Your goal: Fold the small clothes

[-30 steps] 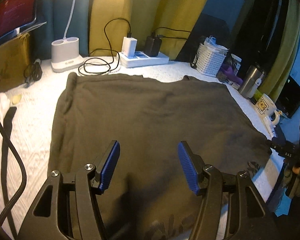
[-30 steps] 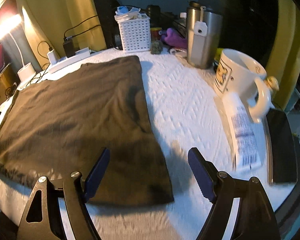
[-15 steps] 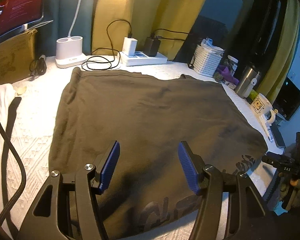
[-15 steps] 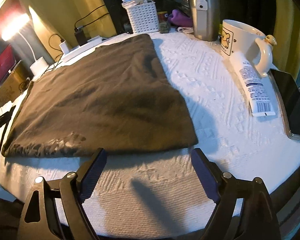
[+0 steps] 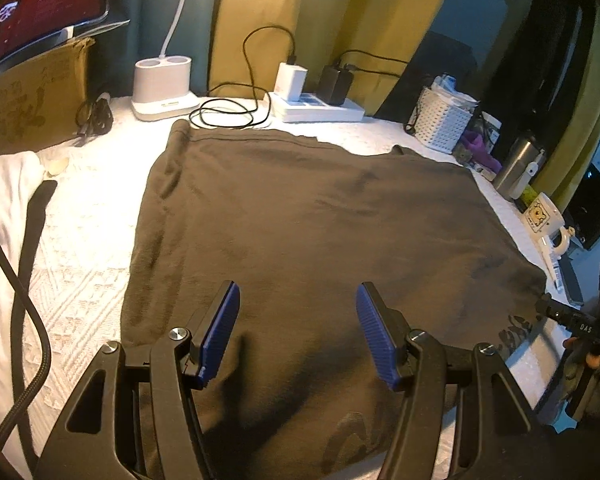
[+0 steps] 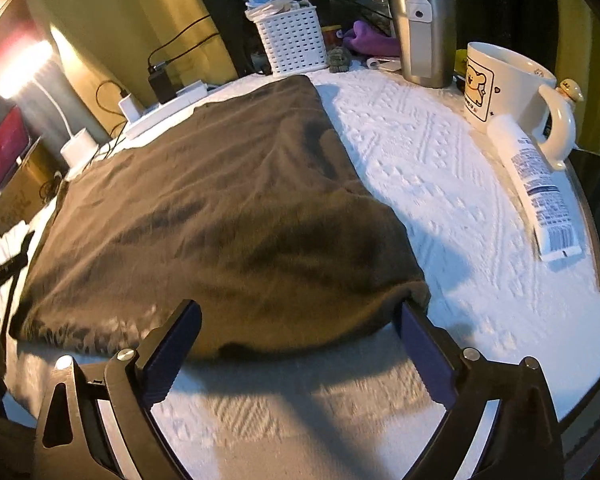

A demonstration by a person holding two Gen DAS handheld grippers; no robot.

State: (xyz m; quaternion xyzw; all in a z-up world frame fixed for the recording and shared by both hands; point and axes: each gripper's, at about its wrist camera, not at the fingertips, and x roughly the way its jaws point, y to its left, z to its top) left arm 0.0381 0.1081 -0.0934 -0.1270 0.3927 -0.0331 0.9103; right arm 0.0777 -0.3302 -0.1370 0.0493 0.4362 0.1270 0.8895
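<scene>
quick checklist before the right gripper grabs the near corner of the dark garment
1. Dark garment lies spread flat on the white textured cover: ok.
2. Right gripper fingers apart and opening, near hem between them, nothing pinched: ok.
3. Right gripper lined up on the corner: cannot tell; one finger sits at the corner, contact with cloth unclear.
4. Left gripper open over the garment, holding nothing: ok.
5. White tube and cartoon mug lie apart from the garment, outside the fold path: ok.
6. Black cable at the far hem: cannot tell if it touches the cloth.
</scene>
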